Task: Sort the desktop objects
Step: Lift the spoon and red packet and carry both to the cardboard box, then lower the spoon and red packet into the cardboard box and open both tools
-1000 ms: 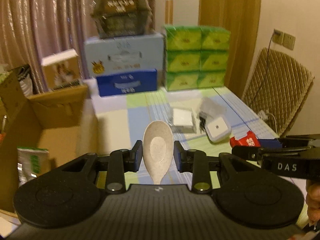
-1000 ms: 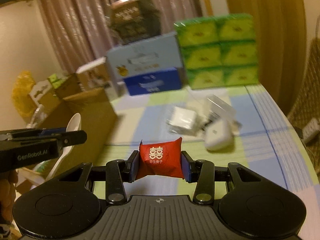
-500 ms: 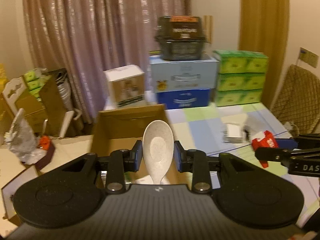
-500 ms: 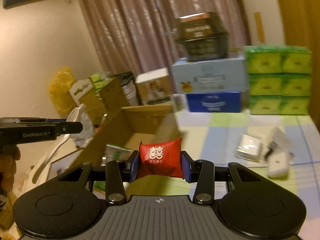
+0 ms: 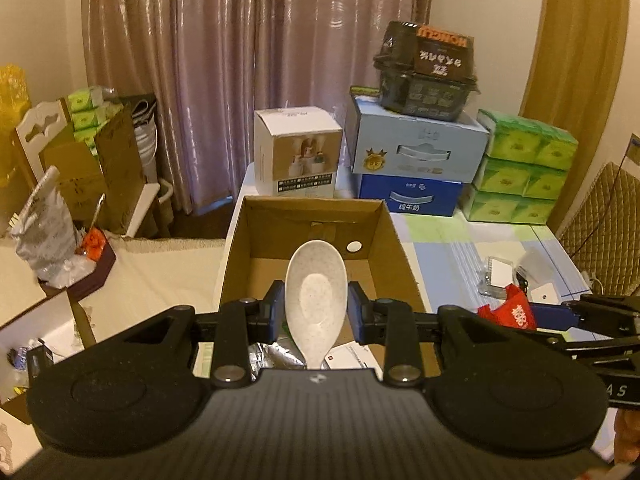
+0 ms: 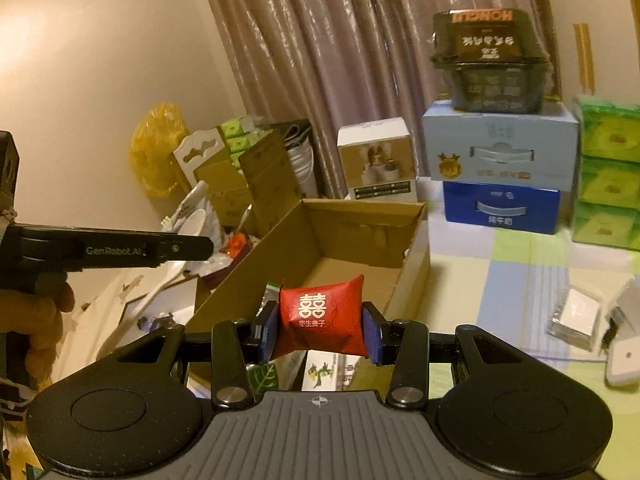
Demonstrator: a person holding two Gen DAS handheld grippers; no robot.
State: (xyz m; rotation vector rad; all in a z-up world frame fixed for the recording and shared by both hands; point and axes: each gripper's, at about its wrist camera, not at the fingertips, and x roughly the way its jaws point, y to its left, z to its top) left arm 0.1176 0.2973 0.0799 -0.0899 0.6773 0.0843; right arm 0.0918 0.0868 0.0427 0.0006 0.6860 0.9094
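the left gripper (image 5: 316,312) grasped a white spoon (image 5: 315,300) at frame centre, the right gripper (image 6: 319,330) clamped a red packet (image 6: 320,322) (both before the cardboard box (image 5: 240,256)).

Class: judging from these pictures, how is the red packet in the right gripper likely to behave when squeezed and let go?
The red packet looks soft: its sides pinch inward where the right gripper clamps it. It probably weighs little, showing no sag. Pillow-shaped, it should land flat rather than roll.

Red packet (image 6: 319,317) in right tongs (image 6: 319,330)
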